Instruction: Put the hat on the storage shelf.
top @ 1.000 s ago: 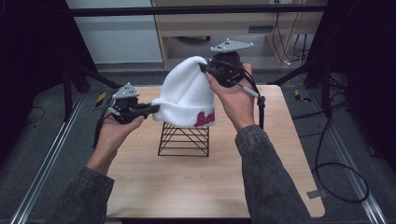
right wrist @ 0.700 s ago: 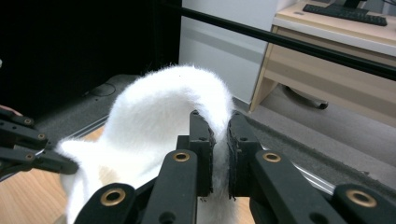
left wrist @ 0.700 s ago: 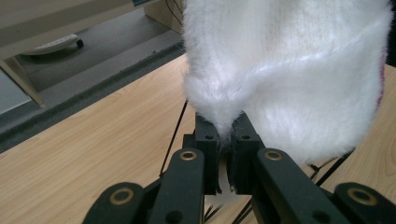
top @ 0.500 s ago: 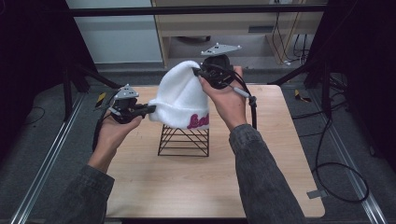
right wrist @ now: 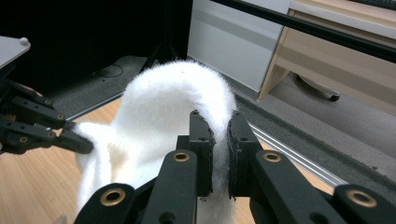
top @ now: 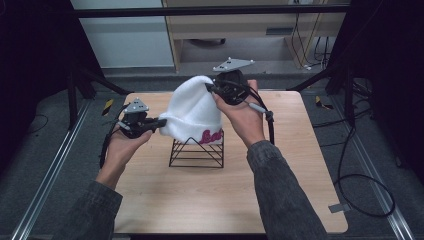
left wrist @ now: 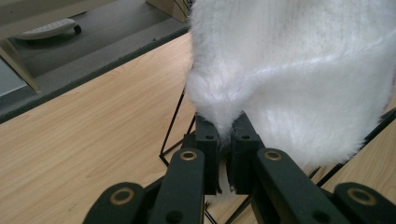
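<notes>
Wood table [top: 165, 200]: pale planks we work on — grey floor [top: 45, 165] around.
Hat [top: 192, 112]: white, fluffy, over the wire stand [top: 196, 152].
Left gripper [top: 161, 121]: pinching the hat's brim.
Right gripper [top: 209, 88]: clamped on its far edge.

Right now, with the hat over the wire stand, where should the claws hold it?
Probably as now: pinch the soft edge of the hat from opposite sides. The left claw is shut on a fold at its side; the right claw is shut on its far edge. The fabric bunches easily between the pads, and two holds keep it spread over the stand.
</notes>
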Tool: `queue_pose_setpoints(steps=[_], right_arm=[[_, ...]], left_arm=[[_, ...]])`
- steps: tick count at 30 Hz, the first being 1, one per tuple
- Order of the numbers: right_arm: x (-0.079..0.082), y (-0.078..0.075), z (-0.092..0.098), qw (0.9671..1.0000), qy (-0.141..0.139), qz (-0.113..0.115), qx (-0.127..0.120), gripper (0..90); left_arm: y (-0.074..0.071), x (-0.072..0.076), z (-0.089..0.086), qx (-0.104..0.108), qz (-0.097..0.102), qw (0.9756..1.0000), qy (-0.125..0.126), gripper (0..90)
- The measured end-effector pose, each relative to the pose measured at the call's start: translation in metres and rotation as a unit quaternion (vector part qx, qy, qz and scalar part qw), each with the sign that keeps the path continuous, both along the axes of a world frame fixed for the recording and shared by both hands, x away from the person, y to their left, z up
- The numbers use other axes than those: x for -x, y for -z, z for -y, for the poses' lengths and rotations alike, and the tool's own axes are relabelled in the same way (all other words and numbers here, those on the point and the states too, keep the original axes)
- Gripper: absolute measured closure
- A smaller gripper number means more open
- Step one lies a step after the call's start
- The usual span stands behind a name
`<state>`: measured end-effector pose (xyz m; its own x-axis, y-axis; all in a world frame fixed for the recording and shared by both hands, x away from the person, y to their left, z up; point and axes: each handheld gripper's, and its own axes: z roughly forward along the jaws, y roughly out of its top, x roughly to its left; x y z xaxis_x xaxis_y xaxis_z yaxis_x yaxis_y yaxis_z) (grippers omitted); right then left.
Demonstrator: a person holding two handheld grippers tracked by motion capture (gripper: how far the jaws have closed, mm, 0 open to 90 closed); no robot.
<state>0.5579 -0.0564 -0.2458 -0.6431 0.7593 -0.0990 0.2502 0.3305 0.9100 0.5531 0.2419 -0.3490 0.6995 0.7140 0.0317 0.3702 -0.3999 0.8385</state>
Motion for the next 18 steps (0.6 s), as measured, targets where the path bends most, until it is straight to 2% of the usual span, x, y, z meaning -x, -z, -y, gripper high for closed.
queue_pose_setpoints(steps=[18], right_arm=[[0.011, 0.021, 0.000, 0.9997, -0.020, -0.014, 0.005, 82.9]], left_arm=[[0.020, 0.006, -0.005, 0.002, -0.007, 1.0000, 0.005, 84.5]])
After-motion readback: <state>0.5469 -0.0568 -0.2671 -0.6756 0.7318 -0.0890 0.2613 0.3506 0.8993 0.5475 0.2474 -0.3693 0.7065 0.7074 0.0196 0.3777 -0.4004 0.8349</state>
